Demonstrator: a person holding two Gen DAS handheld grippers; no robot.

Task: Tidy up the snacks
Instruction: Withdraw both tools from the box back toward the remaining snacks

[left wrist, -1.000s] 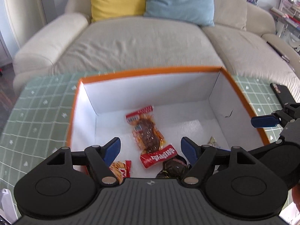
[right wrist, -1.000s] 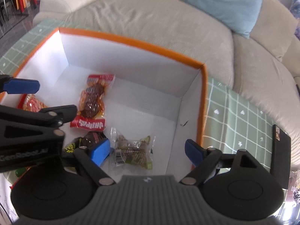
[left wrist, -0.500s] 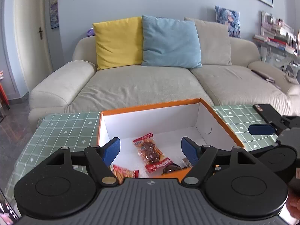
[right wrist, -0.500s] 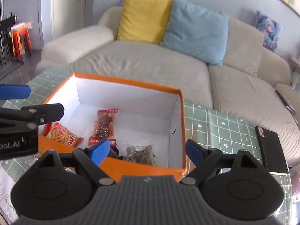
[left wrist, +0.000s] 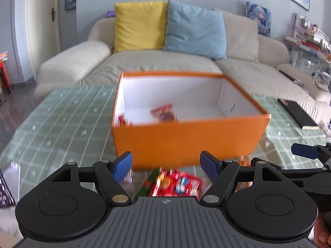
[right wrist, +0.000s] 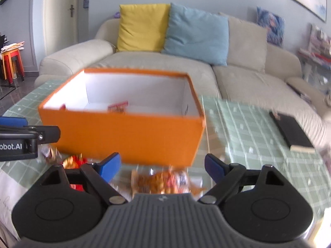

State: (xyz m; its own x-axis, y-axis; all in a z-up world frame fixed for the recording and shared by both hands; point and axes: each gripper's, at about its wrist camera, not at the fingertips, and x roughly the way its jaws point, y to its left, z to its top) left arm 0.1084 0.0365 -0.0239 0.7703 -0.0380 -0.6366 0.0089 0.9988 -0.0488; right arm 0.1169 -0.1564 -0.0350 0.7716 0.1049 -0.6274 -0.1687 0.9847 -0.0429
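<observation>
Both grippers have pulled back from over the orange box [left wrist: 186,138]: a second ago they looked down into it, and now its near wall fills the middle of each view with only the tops of two red packets showing inside. The left gripper [left wrist: 166,166] has its jaws wide apart with nothing between the pads, as before; under the gap, at 6 o'clock from the box, a red snack packet [left wrist: 175,184] lies on the table, blurred. The right gripper [right wrist: 161,166] is likewise spread and empty, hanging over an orange-brown snack packet [right wrist: 160,180] just in front of the box's near wall. More wrapped snacks [right wrist: 62,159] lie at 8 o'clock in the right wrist view, near the box's front left corner, beside the left gripper's blue fingertip [right wrist: 12,121]. The box stands on a green checked tablecloth [left wrist: 62,119]; its orange rim is open all round. To the box's 3 o'clock the cloth is bare as far as a black flat object [right wrist: 291,132] near the table's right edge. To its 9 o'clock the cloth runs clear to the table's edge. A beige sofa [left wrist: 157,66] with a yellow cushion [left wrist: 138,26] and a blue cushion [left wrist: 194,31] sits beyond the table at 12 o'clock.
</observation>
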